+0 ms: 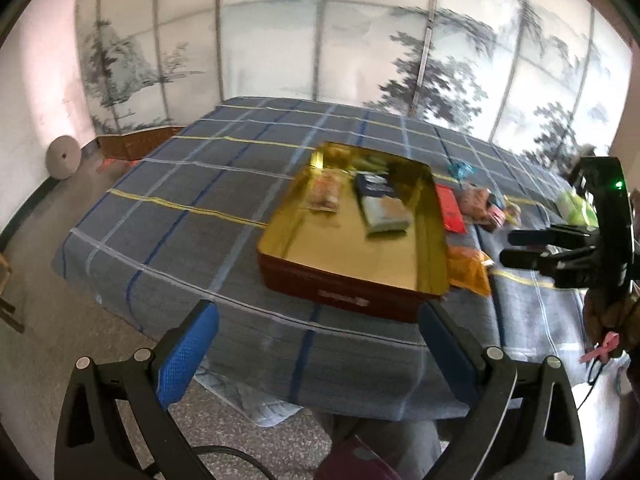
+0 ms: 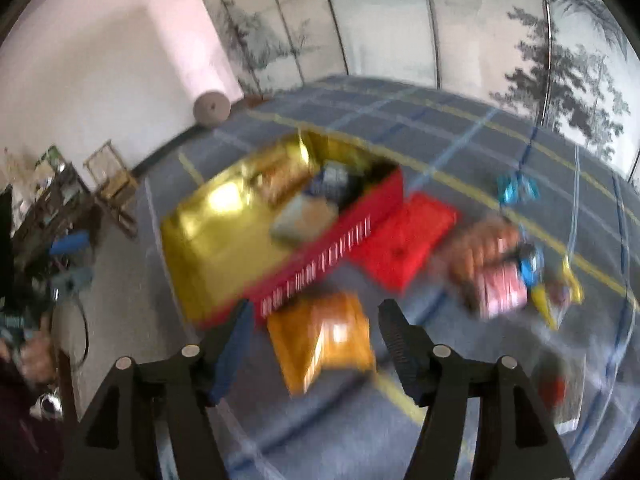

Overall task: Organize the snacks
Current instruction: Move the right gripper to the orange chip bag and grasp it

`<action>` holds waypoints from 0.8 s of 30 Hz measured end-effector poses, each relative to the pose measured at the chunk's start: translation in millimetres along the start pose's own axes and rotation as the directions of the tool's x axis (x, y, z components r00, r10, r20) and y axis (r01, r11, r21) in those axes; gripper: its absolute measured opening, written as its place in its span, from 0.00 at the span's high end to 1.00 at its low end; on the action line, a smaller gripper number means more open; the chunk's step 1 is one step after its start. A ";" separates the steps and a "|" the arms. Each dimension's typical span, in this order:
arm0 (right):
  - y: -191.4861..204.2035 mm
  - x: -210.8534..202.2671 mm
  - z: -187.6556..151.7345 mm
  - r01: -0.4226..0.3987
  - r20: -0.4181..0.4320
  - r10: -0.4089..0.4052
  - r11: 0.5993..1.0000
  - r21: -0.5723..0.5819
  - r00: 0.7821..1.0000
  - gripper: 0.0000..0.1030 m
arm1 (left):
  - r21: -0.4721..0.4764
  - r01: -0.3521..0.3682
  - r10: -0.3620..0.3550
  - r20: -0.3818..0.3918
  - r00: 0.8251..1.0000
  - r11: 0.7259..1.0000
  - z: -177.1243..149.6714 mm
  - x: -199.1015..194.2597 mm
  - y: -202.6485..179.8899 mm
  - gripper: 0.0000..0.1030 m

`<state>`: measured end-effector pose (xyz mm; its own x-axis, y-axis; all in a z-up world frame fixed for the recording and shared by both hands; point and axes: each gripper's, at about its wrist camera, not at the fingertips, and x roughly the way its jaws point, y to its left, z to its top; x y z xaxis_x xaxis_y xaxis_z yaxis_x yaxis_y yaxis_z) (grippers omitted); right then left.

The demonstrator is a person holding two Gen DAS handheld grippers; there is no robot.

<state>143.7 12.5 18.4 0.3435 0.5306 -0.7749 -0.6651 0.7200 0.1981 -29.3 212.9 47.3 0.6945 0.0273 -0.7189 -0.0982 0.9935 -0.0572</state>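
Observation:
A red tin box with a gold inside (image 1: pixel 344 256) (image 2: pixel 224 248) sits on the plaid-covered table (image 1: pixel 180 208). It holds an orange snack bag (image 1: pixel 325 194), a dark blue packet (image 1: pixel 374 186) and a pale packet (image 1: pixel 388 216). Right of the box lie an orange packet (image 1: pixel 468 266) (image 2: pixel 324 340), a red packet (image 1: pixel 450 208) (image 2: pixel 404 236) and a brown and pink bag pile (image 1: pixel 478 204) (image 2: pixel 492 268). My left gripper (image 1: pixel 318 340) is open and empty, low before the box. My right gripper (image 2: pixel 316 344) (image 1: pixel 516 246) is open above the orange packet.
A blue wrapper (image 2: pixel 518 190) (image 1: pixel 460 169) and a yellow packet (image 2: pixel 556 296) lie farther right on the table. A green packet (image 1: pixel 576 208) lies at the right edge. A painted folding screen (image 1: pixel 320 40) stands behind the table. Shelves with clutter (image 2: pixel 52 208) stand at the left.

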 end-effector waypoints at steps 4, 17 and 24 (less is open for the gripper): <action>13.9 15.3 -3.8 0.027 -0.041 -0.032 0.993 -0.114 0.999 0.27 | 0.039 0.006 -0.006 0.006 1.000 0.999 -0.2 -3.9 -15.1 0.04; 10.6 73.6 7.2 -0.024 -0.185 -0.025 0.965 -0.260 0.982 0.27 | 0.076 -0.001 0.003 -0.030 1.000 0.997 -0.6 5.9 -30.6 0.04; 9.8 61.3 -5.7 0.020 -0.139 -0.048 0.980 -0.196 0.989 0.59 | 0.088 0.004 0.001 -0.054 0.999 0.996 0.3 9.4 -41.3 0.04</action>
<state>154.5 49.5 -30.5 0.2795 0.4284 -0.8593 -0.7751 0.6288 0.0614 -18.5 172.2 43.1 0.6552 0.0223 -0.7551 -0.0327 0.9995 0.0011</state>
